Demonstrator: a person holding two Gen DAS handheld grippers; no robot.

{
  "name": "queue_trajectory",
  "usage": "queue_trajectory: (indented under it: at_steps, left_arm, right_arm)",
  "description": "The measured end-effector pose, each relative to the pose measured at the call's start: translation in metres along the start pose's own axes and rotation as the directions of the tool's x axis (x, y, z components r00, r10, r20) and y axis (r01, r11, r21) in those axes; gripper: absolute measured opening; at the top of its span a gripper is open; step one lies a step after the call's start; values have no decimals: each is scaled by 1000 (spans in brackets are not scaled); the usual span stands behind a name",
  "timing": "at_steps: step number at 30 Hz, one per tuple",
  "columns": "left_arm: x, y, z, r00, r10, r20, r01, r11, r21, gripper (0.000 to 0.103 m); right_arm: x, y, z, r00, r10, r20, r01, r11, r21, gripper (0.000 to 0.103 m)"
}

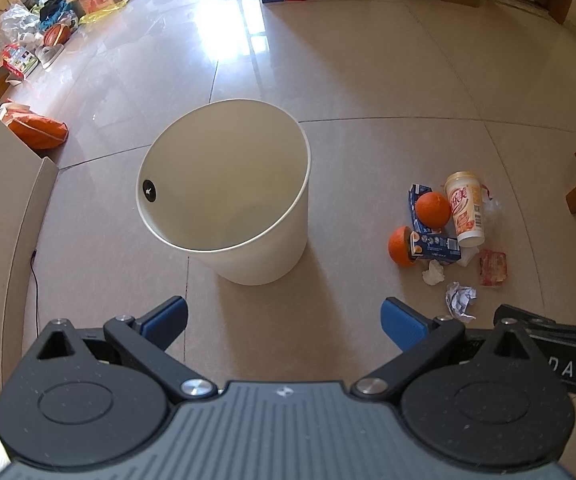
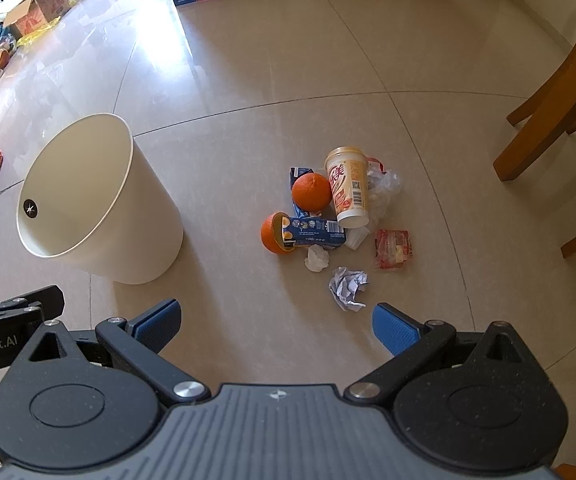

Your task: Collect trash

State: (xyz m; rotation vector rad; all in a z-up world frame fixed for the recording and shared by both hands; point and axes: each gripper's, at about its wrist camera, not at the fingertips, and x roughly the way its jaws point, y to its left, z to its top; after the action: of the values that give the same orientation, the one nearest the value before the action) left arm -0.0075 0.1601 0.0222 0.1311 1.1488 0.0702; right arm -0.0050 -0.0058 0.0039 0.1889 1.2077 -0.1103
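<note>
- Step in hand: the start of collection, as I judge it. The white bin (image 1: 224, 196) stands upright on the tiled floor (image 2: 272, 80), and what shows of its inside is bare.
- My left gripper (image 1: 286, 322) hangs over the floor just short of the bin, fingers (image 1: 166, 316) released wide, nothing between them.
- My right gripper (image 2: 274, 326) points at the trash pile, fingers (image 2: 393, 330) likewise spread and holding nothing.
- Trash location: right of the bin, apart from it. The crumpled paper ball (image 2: 347, 286) lies nearest me; behind it are a white tissue wad (image 2: 316, 258), a red wrapper (image 2: 393, 249), a blue carton (image 2: 315, 234), two oranges (image 2: 311, 191) and a tipped cup (image 2: 347, 188).
- Next move, in my judgement: lower the right fingers astride the paper ball and close gently.
- Clearance: bare floor lies between bin and pile; wooden chair legs (image 2: 547, 96) stand well right of it.
</note>
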Motion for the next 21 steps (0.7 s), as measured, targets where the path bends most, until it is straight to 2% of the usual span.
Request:
queue_trajectory:
  at_steps: [21]
  left_arm:
    - [2, -3, 2, 1000, -11, 20, 11, 1000, 16, 102]
  right_arm:
    - [-3, -6, 2, 1000, 3, 18, -4, 1000, 0, 103]
